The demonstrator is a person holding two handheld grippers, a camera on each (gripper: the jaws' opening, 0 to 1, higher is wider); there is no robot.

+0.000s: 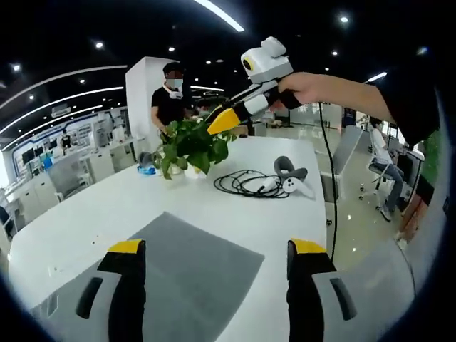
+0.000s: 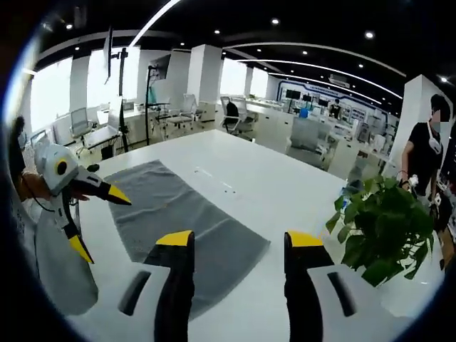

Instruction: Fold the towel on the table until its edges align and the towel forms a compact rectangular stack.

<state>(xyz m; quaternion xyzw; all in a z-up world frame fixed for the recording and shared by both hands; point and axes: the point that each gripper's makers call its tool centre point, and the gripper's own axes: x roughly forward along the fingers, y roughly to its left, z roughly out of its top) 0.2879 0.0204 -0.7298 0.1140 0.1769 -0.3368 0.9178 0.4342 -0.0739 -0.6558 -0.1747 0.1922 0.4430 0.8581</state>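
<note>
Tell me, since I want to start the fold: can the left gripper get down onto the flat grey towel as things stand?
Probably yes. The left gripper hangs open just above the flat grey towel on the white table, with nothing between them. The potted green plant and coiled black cable lie farther off.

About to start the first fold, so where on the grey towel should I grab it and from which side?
Probably its near corners: the grey towel lies flat and unfolded on the white table. Bring the left gripper and right gripper, both open and empty, down onto them from above.
</note>
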